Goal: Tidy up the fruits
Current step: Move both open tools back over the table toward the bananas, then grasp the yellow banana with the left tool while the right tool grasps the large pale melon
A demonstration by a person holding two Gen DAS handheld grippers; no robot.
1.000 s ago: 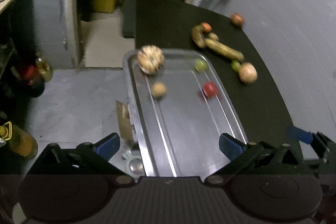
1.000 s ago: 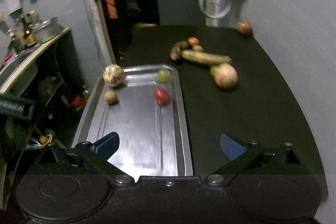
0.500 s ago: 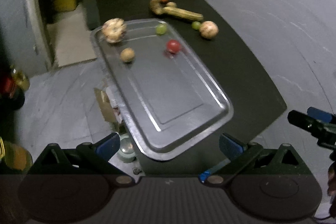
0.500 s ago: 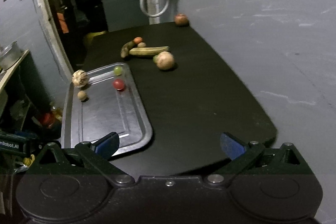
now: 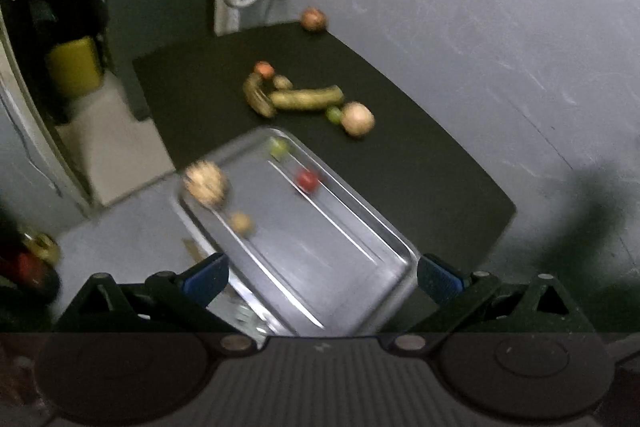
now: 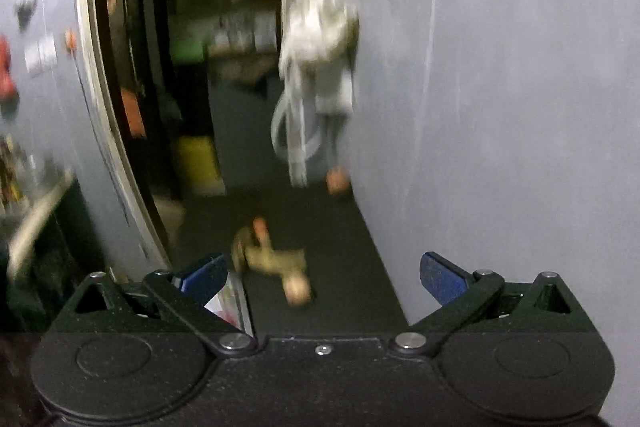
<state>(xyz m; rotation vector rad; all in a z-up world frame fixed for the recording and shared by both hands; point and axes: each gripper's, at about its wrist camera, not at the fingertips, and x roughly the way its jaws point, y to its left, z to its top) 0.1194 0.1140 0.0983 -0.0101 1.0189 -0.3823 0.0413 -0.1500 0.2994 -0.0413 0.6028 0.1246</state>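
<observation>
Because the fruits are small, round and smooth, I judge they will roll easily and should be taken across the middle, gently, since the ripe ones may bruise. On the metal tray [image 5: 352,259] lie a netted melon [image 5: 205,183], a small brown fruit [image 5: 241,223], a red tomato [image 5: 307,180] and a green fruit [image 5: 279,147]. Beyond the tray, on the dark table [image 5: 420,171], lie two bananas [image 5: 306,98], a pale round fruit [image 5: 357,119] and an orange fruit [image 5: 313,19] far at the back. The left hand-held gripper [image 5: 322,277] is spread wide and empty, above the near end of the tray, well apart from every fruit. The right hand-held gripper [image 6: 322,277] is also spread and empty; the bananas [image 6: 272,259] lie just ahead of it, though this view is blurred.
</observation>
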